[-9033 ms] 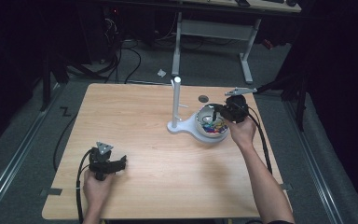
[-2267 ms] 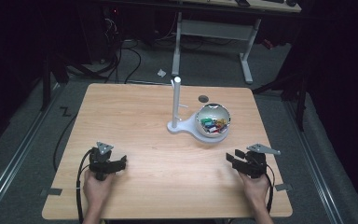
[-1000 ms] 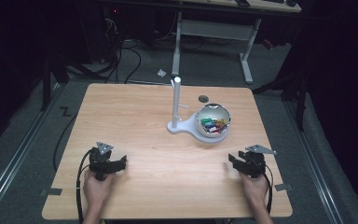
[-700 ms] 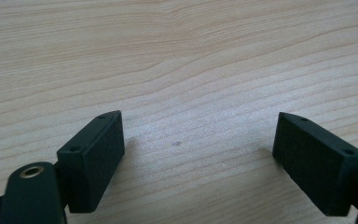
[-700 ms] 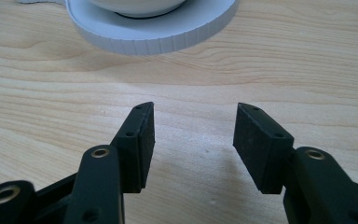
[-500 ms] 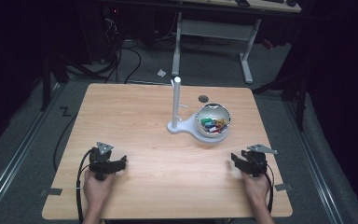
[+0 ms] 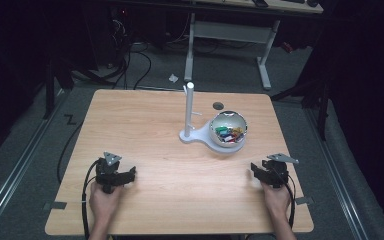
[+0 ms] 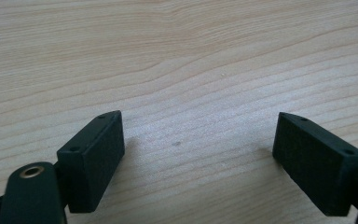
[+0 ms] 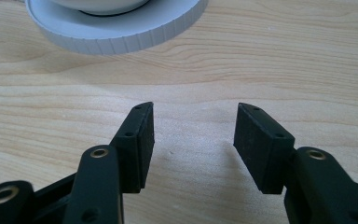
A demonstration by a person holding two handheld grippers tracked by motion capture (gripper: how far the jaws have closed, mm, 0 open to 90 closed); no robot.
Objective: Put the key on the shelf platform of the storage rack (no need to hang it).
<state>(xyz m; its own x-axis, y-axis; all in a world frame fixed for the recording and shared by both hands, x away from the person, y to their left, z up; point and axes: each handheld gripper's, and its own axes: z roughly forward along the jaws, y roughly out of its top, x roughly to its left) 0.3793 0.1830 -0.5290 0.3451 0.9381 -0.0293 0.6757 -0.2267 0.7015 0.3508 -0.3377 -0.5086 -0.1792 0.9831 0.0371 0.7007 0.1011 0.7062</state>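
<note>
I've got both tongs parked low on the desk (image 7: 145, 125), nearer me than the bowl (image 7: 228, 128): left tongs (image 7: 130, 173) well off to its left, right tongs (image 7: 254, 170) just near-right of it, both spread wide with nothing between the pads, bare wood in the left gripper view (image 8: 200, 154) and the right gripper view (image 9: 193, 135). The bowl sits on the round end of a white stand base (image 7: 219, 143), with the white post (image 7: 189, 107) just left of the bowl, standing upright. The bowl looks shiny metal, so I'd guess stiff, light and slippery; the small coloured bits (image 7: 228, 132) inside look loose and would spill if it tips. I'd take it by the rim, one pad inside, one outside, on the near-right side. It's round with no long axis, mouth pointing up and slightly toward me; the stand's long axis runs left-right from post to bowl
</note>
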